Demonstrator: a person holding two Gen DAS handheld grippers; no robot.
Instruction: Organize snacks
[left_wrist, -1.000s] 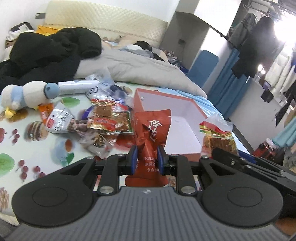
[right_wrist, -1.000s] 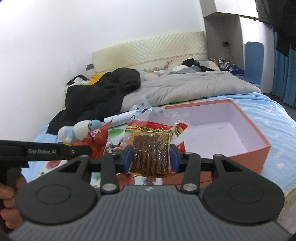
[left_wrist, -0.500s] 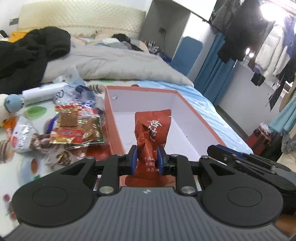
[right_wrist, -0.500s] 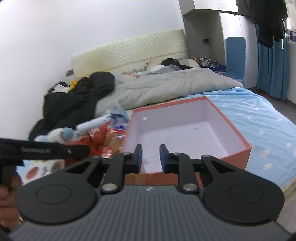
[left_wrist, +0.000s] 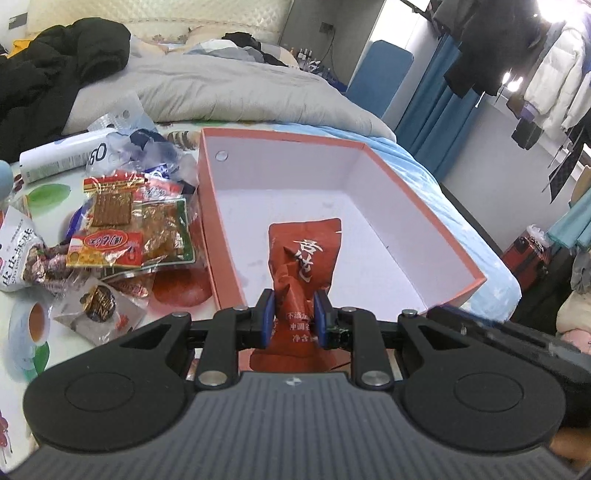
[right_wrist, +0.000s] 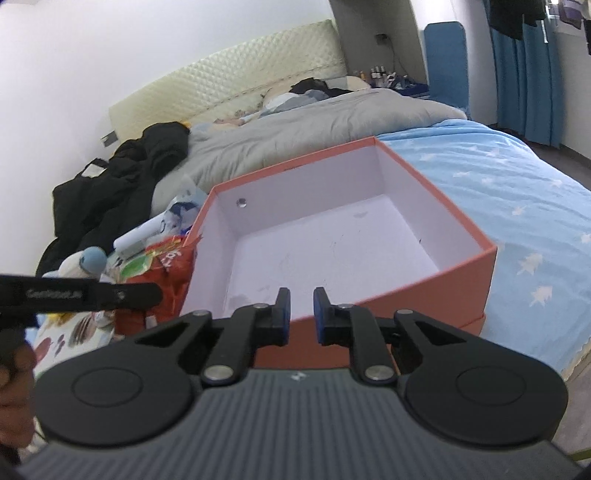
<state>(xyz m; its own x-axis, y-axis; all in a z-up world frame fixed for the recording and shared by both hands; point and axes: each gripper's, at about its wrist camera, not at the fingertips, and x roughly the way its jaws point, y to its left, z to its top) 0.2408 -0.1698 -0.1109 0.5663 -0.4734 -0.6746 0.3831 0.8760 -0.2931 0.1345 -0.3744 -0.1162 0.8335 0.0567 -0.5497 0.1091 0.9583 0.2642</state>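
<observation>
Right, I see clutter left of the orange box (left_wrist: 417, 218): snack packets (left_wrist: 122, 236), a white tube (left_wrist: 62, 157), a plush toy (right_wrist: 83, 262), w/ a black coat (left_wrist: 55, 70) and grey duvet (left_wrist: 229, 88) further back on the bed. Nothing blocks the box opening; its inside is bare. My left gripper (left_wrist: 293, 319) is clenched on a red snack packet (left_wrist: 304, 262), pads pinching its lower half, top of pkt sticking up over the box floor. My right gripper (right_wrist: 299, 312) holds nothing, fingers nearly together w/ a narrow gap, hovering at the box's near wall. Its jaws have just closed in, nothing between them.
</observation>
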